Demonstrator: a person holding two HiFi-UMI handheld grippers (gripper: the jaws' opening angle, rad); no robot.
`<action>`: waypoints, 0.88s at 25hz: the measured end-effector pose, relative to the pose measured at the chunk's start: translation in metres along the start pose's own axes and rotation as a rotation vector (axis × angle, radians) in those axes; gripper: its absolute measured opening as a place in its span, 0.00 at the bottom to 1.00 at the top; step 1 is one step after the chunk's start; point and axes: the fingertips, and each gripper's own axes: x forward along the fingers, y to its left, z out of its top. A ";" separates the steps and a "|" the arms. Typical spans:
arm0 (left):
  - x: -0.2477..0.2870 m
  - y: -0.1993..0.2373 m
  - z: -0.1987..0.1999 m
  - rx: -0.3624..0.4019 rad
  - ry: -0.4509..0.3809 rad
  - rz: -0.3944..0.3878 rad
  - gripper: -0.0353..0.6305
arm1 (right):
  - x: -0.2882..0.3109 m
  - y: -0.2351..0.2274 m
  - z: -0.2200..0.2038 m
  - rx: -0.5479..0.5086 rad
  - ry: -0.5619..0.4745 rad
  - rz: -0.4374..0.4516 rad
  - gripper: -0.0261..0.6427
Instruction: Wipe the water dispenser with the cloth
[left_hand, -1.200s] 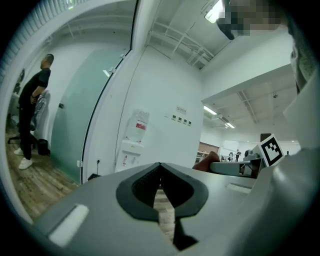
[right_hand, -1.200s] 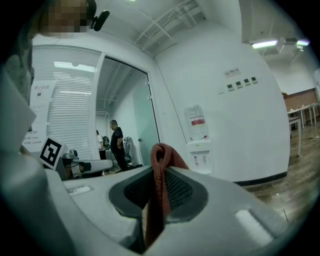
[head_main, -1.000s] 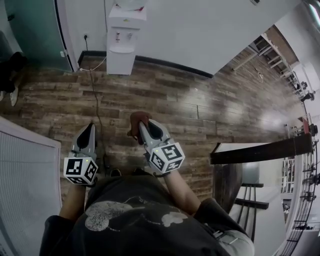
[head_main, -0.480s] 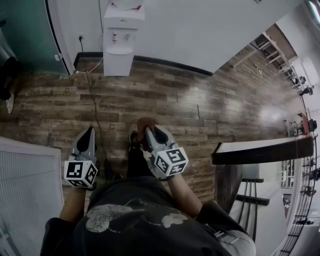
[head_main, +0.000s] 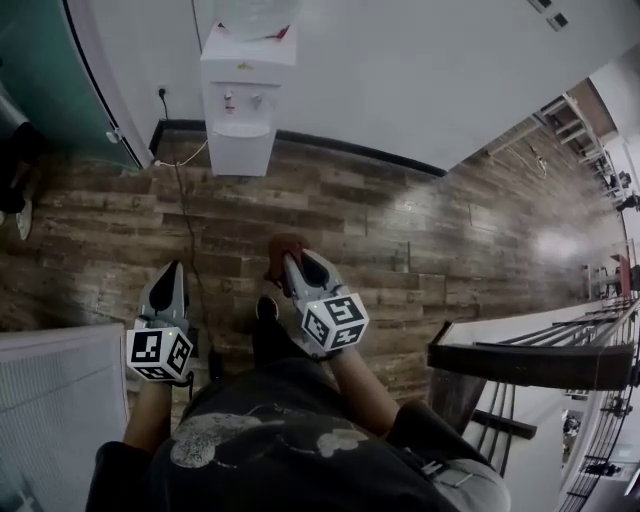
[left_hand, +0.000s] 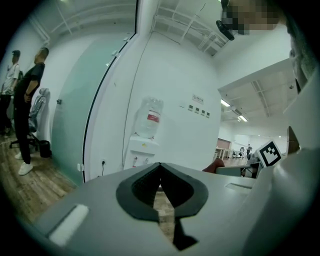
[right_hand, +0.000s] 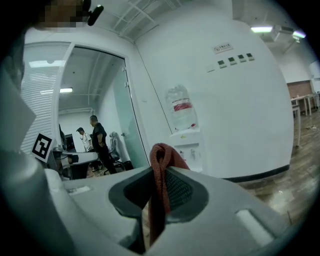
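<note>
A white water dispenser with a clear bottle on top stands against the white wall ahead; it also shows in the left gripper view and the right gripper view. My right gripper is shut on a reddish-brown cloth, which pokes up folded between the jaws. My left gripper is shut with nothing in it, its tips meeting. Both grippers are held low in front of me, well short of the dispenser.
A power cable runs from a wall socket across the wooden floor. A glass door is at the left, a dark table at the right, a white ribbed panel at the lower left. People stand beyond the glass.
The dispenser has drawn nearer and shifted toward the middle of the head view as I move toward it. Both grippers keep their pose; the right still holds the cloth.
</note>
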 end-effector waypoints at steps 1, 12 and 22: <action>0.015 0.001 0.004 -0.001 -0.002 0.007 0.08 | 0.011 -0.010 0.006 -0.004 0.003 0.007 0.10; 0.125 0.007 0.035 -0.004 -0.014 0.076 0.08 | 0.079 -0.102 0.053 0.004 0.016 0.012 0.10; 0.161 0.000 0.054 0.011 -0.036 0.061 0.08 | 0.103 -0.115 0.069 -0.014 0.017 0.021 0.10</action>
